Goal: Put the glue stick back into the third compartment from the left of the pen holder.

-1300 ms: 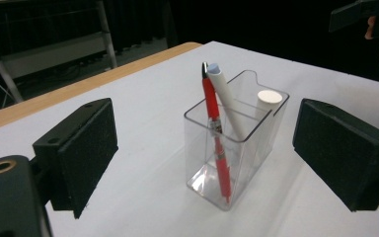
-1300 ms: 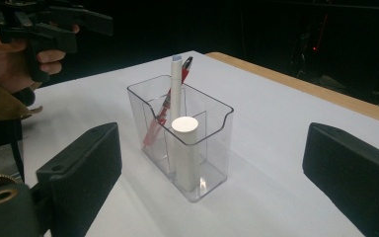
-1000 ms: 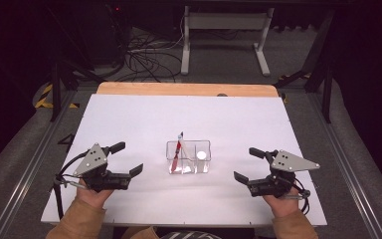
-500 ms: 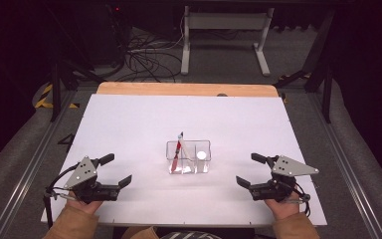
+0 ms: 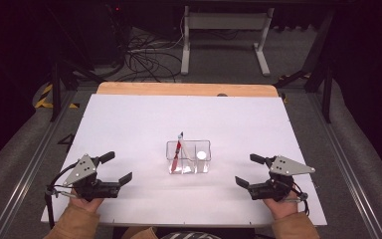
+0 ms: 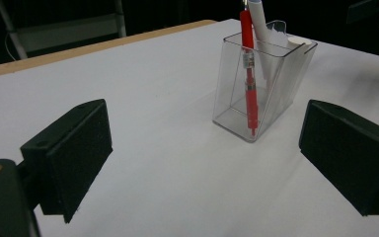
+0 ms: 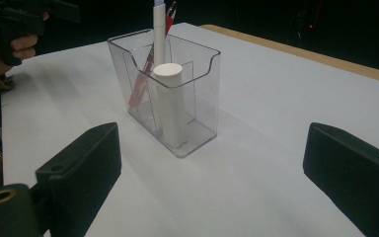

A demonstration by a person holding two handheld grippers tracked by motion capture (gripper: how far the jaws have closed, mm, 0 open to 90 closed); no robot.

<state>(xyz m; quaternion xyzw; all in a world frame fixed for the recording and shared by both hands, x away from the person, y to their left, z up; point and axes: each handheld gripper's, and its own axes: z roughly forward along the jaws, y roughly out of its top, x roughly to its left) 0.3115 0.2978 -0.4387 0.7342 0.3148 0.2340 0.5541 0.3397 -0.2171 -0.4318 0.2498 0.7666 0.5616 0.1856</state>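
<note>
A clear plastic organiser (image 5: 189,157) stands in the middle of the white table (image 5: 129,129). A red pen (image 5: 177,154) and a white pen lean in its left compartment, and a white cylinder (image 5: 201,158) stands in the right one. In the left gripper view the red pen (image 6: 248,74) is at the near end of the organiser (image 6: 271,84). In the right gripper view the white cylinder (image 7: 170,101) is nearest. My left gripper (image 5: 118,169) rests open at the front left. My right gripper (image 5: 249,171) rests open at the front right. Both hold nothing.
A wooden strip (image 5: 186,89) runs along the table's far edge. Behind it are a metal stand (image 5: 224,30) and loose cables (image 5: 144,55) on the floor. Metal rails (image 5: 25,169) flank the table on both sides.
My left gripper shifted slightly forward and to the right from its spot at the front left corner. The right gripper stayed almost still. Both remained open.
</note>
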